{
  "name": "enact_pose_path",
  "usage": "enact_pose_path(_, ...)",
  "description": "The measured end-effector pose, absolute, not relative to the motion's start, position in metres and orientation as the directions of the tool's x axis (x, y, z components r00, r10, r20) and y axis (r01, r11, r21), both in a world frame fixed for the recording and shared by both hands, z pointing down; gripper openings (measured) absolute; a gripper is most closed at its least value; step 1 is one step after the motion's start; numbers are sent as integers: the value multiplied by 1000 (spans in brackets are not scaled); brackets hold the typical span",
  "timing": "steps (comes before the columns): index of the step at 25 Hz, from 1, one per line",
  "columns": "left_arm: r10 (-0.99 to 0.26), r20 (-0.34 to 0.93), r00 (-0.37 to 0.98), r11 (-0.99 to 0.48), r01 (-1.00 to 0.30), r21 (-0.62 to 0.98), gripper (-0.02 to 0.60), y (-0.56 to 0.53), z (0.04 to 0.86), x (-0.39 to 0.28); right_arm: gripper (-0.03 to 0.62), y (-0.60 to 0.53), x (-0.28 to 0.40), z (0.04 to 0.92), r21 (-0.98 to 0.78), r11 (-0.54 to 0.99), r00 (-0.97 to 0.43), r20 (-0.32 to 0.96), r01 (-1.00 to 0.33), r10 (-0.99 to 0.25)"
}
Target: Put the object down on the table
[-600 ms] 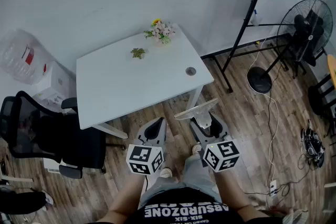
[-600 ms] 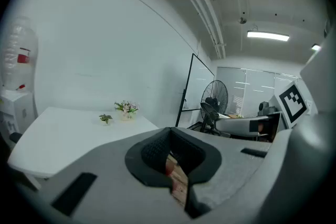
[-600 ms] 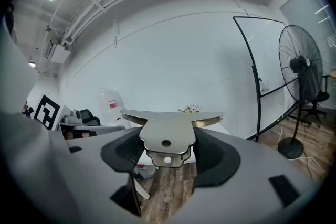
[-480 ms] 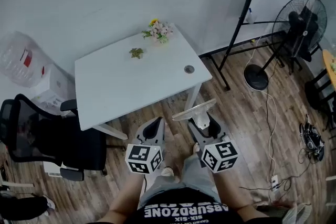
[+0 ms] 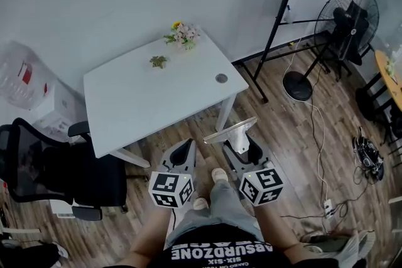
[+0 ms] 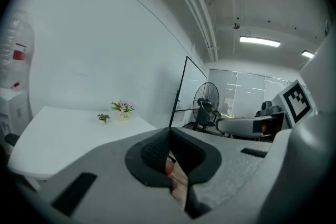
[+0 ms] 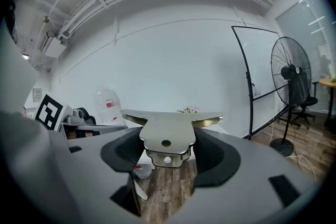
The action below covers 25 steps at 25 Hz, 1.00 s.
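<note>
Water bottle [image 5: 16,81]: shown at nine o'clock of the table; contents cannot be told.
Table [image 5: 144,103]: flowers [image 5: 181,34] in a small pale pot and a small plant [image 5: 157,61] are set near its one o'clock corner.
Left gripper [image 5: 187,146]: jaws are pressed together, nothing held.
Right gripper [image 5: 242,142]: pads are clamped on the metal object [image 5: 230,131], held over the floor at five o'clock of the table.
Progress: nothing is set down yet; approach and release are judged outstanding.

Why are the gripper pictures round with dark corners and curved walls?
Left gripper view: a wide lens bows the ceiling pipes, blackens corners. Right gripper view: same; the whiteboard frame curves, the metal plate glints. Head view: milder bending, even light.
</note>
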<state>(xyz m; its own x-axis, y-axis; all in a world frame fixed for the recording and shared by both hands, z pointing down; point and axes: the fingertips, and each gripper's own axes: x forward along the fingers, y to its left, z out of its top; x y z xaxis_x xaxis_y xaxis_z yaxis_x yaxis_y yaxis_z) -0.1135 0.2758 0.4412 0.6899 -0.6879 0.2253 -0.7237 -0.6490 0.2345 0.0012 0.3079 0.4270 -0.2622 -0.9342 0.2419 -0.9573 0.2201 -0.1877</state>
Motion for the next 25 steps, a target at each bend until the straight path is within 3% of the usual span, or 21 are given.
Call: enact_pose_path(25, -740, 219, 636, -593, -771, 234, 5, 166, 434, -66, 284, 178, 54, 411, -162, 303, -334, 229, -939, -914)
